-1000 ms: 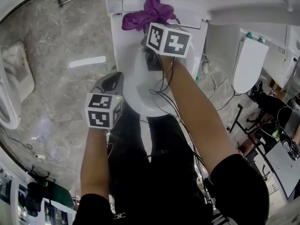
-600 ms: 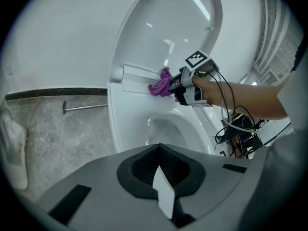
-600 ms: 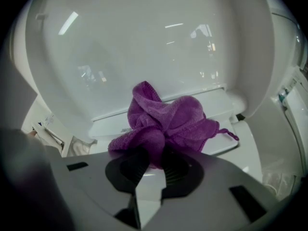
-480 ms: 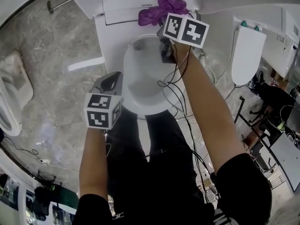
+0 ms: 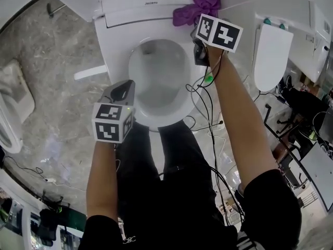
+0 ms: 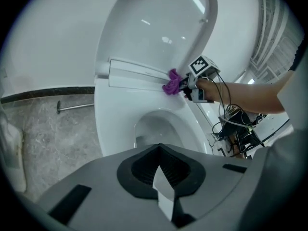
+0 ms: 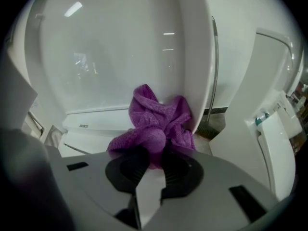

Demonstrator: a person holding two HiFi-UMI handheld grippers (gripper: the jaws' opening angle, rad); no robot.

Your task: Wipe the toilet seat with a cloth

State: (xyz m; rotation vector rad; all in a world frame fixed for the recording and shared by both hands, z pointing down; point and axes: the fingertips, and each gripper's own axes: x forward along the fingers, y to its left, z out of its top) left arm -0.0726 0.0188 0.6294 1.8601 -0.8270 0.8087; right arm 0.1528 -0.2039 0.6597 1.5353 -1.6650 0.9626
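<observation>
The jaws of the left gripper (image 6: 159,163) are clenched together with nothing between them; those of the right gripper (image 7: 151,159) grasp a purple cloth (image 7: 155,125). The white toilet (image 5: 115,51) lies ahead of both. Its raised lid (image 7: 120,47) fills the space beyond the right jaws, and the seat (image 6: 108,129) sits ahead of the left jaws, apart from them. The bunched cloth bulges just past the right jaw tips, at the seat's back edge by the foot of the lid.

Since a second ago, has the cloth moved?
Yes. Head view: the cloth, shut in the right gripper, slid right along the rear of the seat, from left of centre to its right end.
</observation>
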